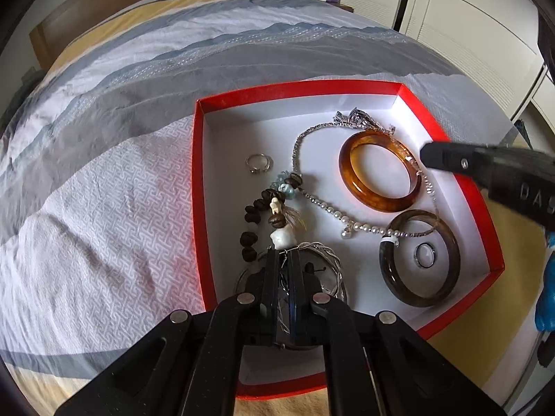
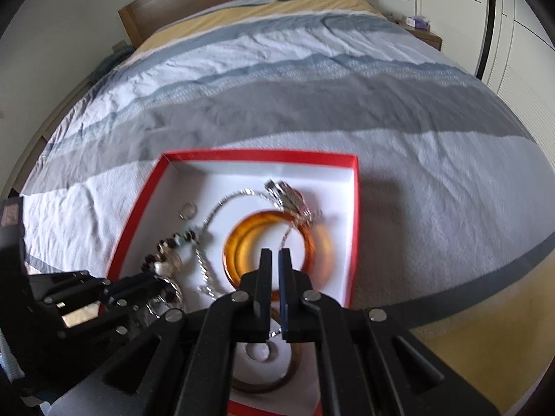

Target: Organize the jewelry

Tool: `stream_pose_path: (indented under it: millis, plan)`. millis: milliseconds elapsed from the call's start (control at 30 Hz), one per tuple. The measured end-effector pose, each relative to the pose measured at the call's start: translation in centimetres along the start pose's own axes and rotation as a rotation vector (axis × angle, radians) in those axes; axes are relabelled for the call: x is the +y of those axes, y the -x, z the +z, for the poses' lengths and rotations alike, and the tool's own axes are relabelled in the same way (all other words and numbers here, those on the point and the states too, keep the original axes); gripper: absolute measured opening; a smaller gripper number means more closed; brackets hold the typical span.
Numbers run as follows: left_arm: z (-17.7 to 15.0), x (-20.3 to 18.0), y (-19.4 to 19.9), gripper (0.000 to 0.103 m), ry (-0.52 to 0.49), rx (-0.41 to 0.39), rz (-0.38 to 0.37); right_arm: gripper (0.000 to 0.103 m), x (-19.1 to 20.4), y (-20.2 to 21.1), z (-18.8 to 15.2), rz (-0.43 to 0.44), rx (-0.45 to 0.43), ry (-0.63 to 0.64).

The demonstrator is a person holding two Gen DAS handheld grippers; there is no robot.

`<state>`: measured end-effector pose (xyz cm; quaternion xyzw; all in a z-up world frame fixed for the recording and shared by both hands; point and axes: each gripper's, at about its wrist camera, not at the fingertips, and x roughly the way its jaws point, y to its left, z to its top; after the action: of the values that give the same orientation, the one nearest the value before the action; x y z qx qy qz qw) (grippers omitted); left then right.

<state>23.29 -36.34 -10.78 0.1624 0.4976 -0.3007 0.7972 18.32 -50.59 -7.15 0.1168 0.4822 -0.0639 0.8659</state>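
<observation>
— Two tools at work over one red box, then. State of the left tool?

— Fingers almost together, pinched on a thin silver strand running up between them. Hard to say which piece owns that strand.

— Just beyond its tips?

— Twisted silver bangle to the right, touching a string of dark wooden beads with pale blue and white stones threaded in. Small silver ring farther up, lying apart on the white floor of the box.

— And the right tool?

— Narrow slit between the fingers, nothing visibly caught there. Poised above the near edge of the amber bangle; blurred in its own view. Seen from the left wrist as a dark tip just beside that bangle's right rim.

— Rest of the jewelry?

— All inside the box. Pearl and chain necklace looping around the amber bangle, pendant near the far wall. Dark smoky bangle in the near right corner, with a white-stoned ring lying inside its circle and the necklace draped across its top.

— Under the box?

— Bed, grey and white striped cover
</observation>
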Motion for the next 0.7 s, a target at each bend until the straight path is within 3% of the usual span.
stream_pose_path:
  millis: [133,267,567,700]
  plan:
    - [-0.7,-0.2,0.3,0.007,0.011,0.010,0.004,0.008,-0.4,0.5,-0.6,-0.025,0.013,-0.004]
    - [-1.6,0.0,1.6,0.024,0.020,0.012,-0.005,0.029,-0.3,2.1,-0.9,-0.045,-0.003,0.019]
    - [-3.3,0.6,8.0,0.037,0.057,-0.058,-0.020,0.030,0.8,8.0,-2.6,-0.068,-0.059,0.014]
    - [-4.9,1.3,13.1,0.050,0.086,-0.128,0.006,0.030,2.5,12.0,-4.0,-0.052,-0.114,0.015]
